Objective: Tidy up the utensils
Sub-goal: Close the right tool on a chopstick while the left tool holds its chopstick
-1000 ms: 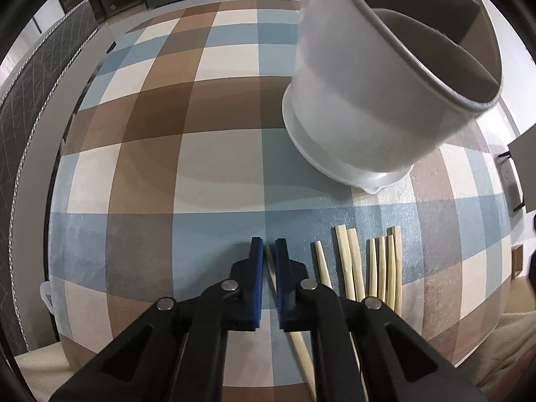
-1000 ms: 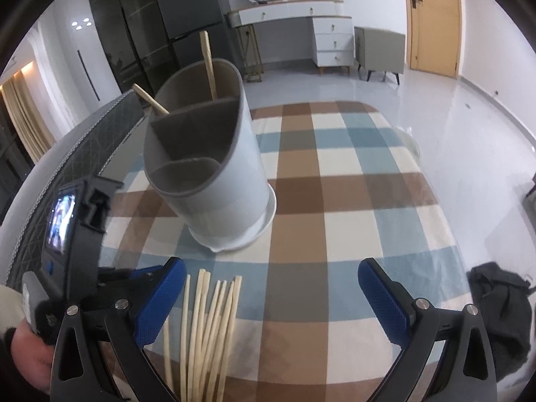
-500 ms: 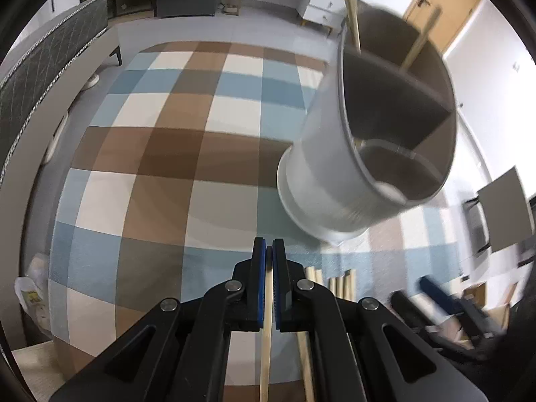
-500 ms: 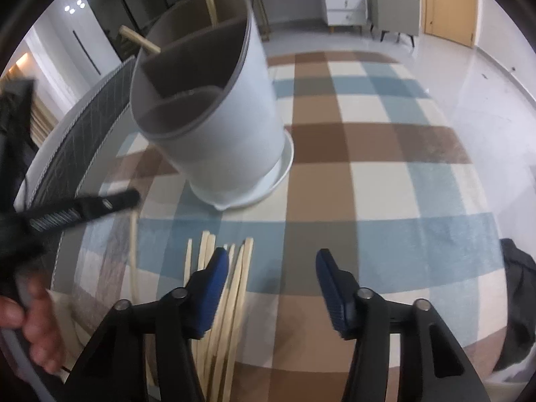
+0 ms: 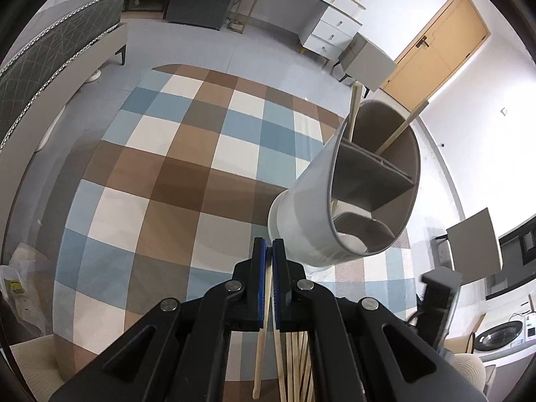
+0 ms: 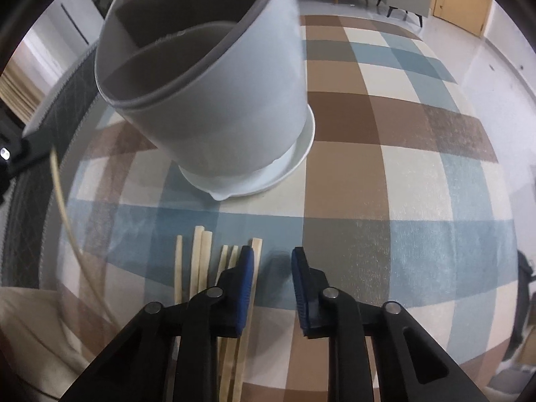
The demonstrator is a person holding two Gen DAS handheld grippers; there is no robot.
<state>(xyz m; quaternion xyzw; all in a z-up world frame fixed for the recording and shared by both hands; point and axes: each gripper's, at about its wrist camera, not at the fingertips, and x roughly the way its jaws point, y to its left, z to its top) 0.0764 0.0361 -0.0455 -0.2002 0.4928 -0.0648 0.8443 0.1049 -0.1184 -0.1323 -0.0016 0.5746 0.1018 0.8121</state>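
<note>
My left gripper (image 5: 269,251) is shut on a wooden chopstick (image 5: 260,345) and holds it above the checked table, just left of the grey divided holder (image 5: 338,207). Two chopsticks (image 5: 400,127) stand in the holder's far compartment. My right gripper (image 6: 269,261) is open and low over the table, its left finger by the right edge of the loose chopsticks (image 6: 201,264) lying in a row. The holder (image 6: 214,80) stands on a white saucer (image 6: 294,164) just behind them. The held chopstick (image 6: 63,214) shows at the left of the right wrist view.
The checked tablecloth (image 5: 160,181) covers an oval table. A grey sofa (image 5: 50,70) stands left of it. White drawers (image 5: 331,26), a chair (image 5: 368,63) and a wooden door (image 5: 439,50) lie beyond. More loose chopsticks (image 5: 294,365) lie under my left gripper.
My left gripper closed on one chopstick and lifted it off the table. My right gripper came down toward the loose chopsticks and narrowed its opening.
</note>
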